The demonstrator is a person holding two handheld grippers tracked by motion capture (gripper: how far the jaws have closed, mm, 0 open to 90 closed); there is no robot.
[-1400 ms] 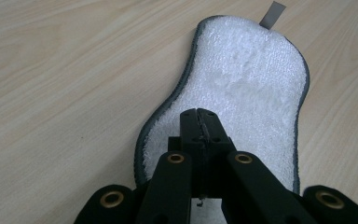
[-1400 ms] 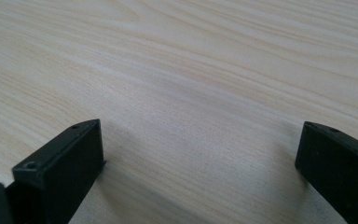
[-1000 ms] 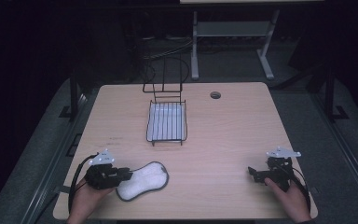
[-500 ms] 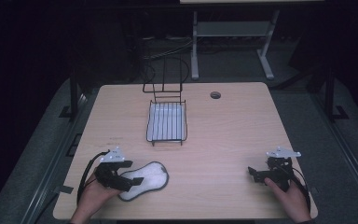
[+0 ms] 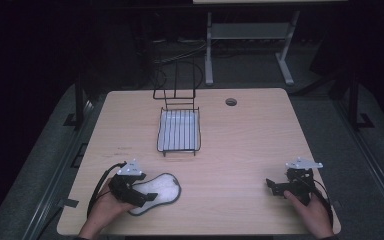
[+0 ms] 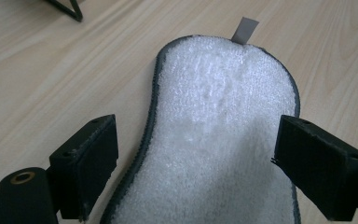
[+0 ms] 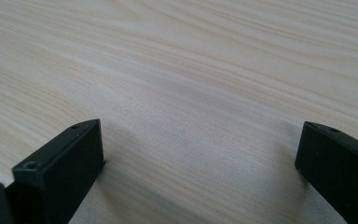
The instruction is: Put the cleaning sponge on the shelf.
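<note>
A white fluffy pad (image 5: 162,189) with a dark edge and a small grey tag lies flat on the wooden table (image 5: 250,145) near its front left. My left gripper (image 5: 141,194) is open, and its jaws straddle the pad's near end. In the left gripper view the pad (image 6: 223,116) runs away between the two black jaws of the left gripper (image 6: 196,163), with its right edge under the right jaw. My right gripper (image 5: 276,187) rests at the front right, open over bare wood. Nothing lies between the jaws of the right gripper (image 7: 200,163) in its own view.
A black wire rack (image 5: 178,131) with an upright wire back stands in the middle of the table toward the far side. A round cable hole (image 5: 230,102) sits at the far edge. Dark floor and a white stand's legs (image 5: 245,45) lie beyond the table.
My left gripper has slid to the right, so its jaws now reach over the near end of the pad. The right gripper has stayed still.
</note>
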